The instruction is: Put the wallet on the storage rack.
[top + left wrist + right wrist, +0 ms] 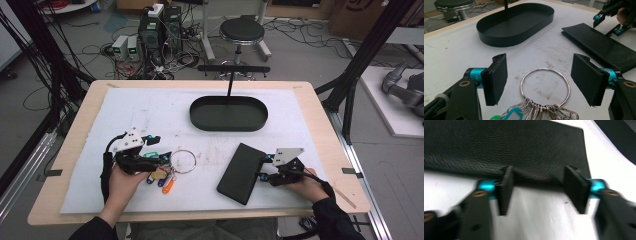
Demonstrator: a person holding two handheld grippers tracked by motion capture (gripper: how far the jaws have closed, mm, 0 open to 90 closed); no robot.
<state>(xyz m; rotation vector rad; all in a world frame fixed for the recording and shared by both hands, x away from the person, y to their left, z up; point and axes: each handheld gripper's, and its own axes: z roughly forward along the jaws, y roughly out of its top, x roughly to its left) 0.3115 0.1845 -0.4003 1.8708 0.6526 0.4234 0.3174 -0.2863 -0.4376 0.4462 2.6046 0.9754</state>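
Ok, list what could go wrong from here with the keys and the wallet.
1. The left hand-held gripper stands open around the key ring; thin and flat on the mat, it may slip out as the jaws close.
2. The right hand-held gripper, open at the black wallet's edge, may push the flat wallet instead of pinching it.

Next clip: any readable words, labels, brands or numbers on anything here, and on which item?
None can be read.
Coloured plastic key tags on the metal key ring: any writing too small to tell.
Black leather wallet: no print shows.
Black oval metal tray: plain.
Boxes behind the table: labels blurred.
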